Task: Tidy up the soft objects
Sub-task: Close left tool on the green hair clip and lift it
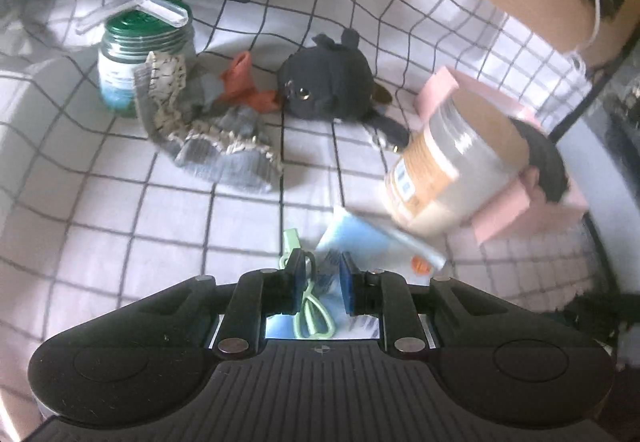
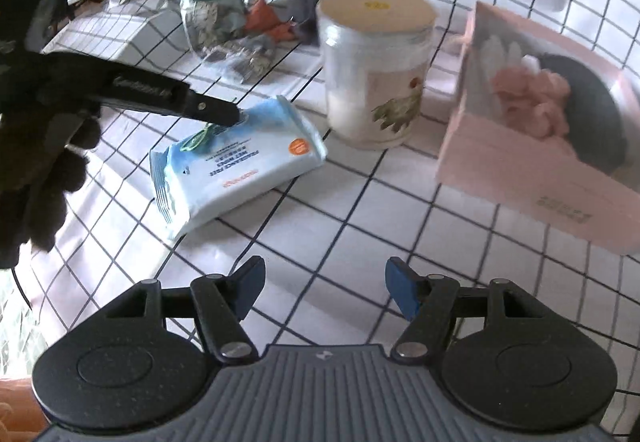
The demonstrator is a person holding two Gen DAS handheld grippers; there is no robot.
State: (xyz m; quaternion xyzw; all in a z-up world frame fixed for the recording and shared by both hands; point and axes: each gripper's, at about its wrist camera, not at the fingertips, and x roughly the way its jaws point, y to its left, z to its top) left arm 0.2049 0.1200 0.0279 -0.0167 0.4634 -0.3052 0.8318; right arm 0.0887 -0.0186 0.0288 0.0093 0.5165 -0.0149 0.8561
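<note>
Pink box (image 2: 520,169) holds a few soft items; socks (image 1: 216,137) and plush (image 1: 324,85) remain out, while the left tongs (image 1: 320,282) pinch a green clip (image 1: 314,316) on the wipes (image 2: 240,165) and the right tongs (image 2: 325,284) stand spread and empty.

the left wrist camera looks steeply down along its fingers, very close over the wet wipes pack (image 1: 380,242), facing the far side of the checked cloth (image 1: 180,209). the right wrist camera sits further back, also angled down. both views share the pack, the white jar (image 2: 376,69), the pink box (image 2: 540,145) and the green-lidded jar (image 1: 140,53).
</note>
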